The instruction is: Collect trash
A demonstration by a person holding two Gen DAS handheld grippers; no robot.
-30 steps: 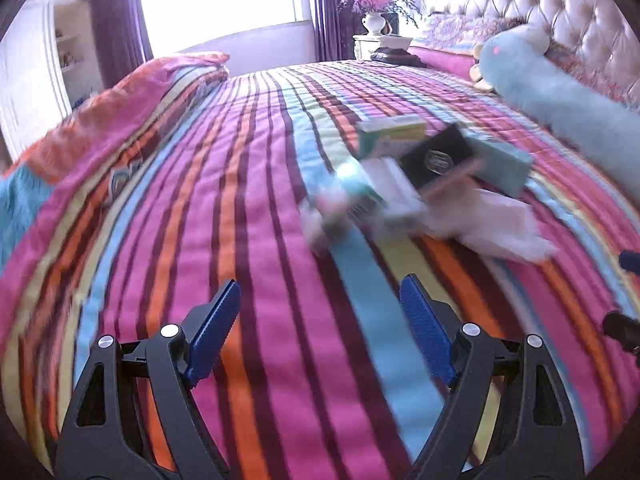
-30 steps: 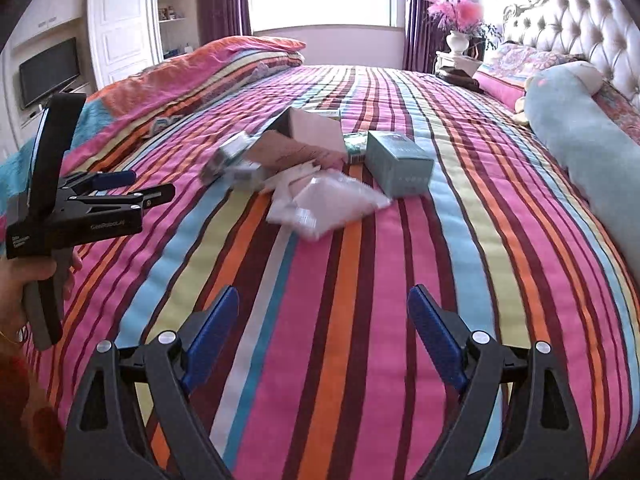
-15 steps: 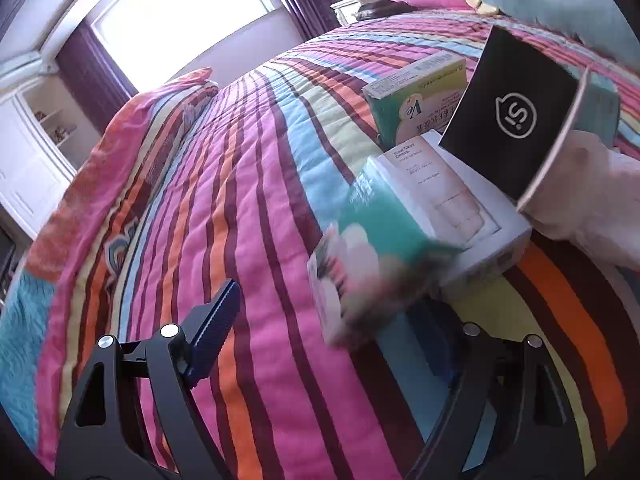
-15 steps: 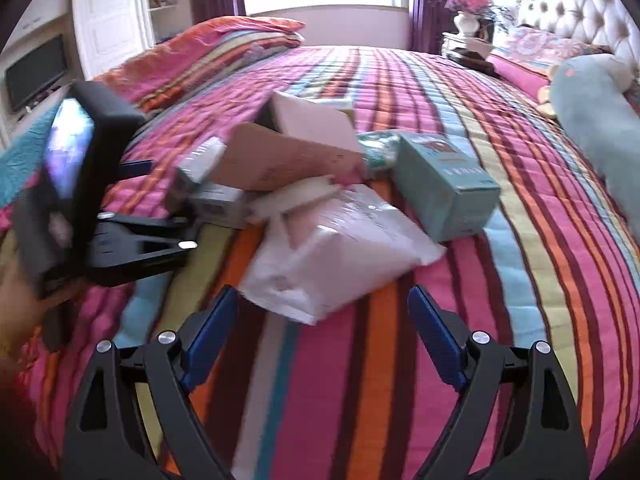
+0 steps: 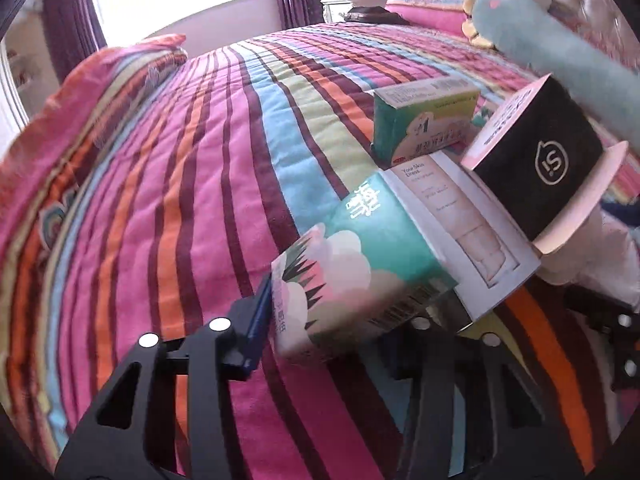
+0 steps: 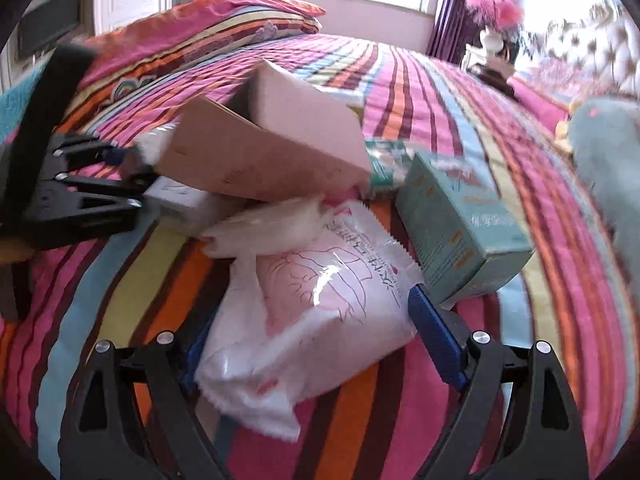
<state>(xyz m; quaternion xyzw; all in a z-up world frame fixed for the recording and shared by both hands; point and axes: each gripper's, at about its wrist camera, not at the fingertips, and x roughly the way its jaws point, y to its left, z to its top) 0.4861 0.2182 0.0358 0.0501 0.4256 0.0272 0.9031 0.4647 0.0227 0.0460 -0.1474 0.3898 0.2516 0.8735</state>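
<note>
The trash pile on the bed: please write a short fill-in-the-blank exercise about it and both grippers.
1. The left gripper has its jaws around the ____ tissue pack.
2. The white plastic bag lies between the ____ gripper's jaws.
3. The trash lies on a ____ bedspread.

Missing words: green; right; striped

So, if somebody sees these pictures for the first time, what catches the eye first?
First the striped bedspread, filling both views. Then the heap of trash in the middle of it: a green tissue pack between the fingers of the left tool, and a white plastic bag between those of the right tool, beside a teal box.
</note>
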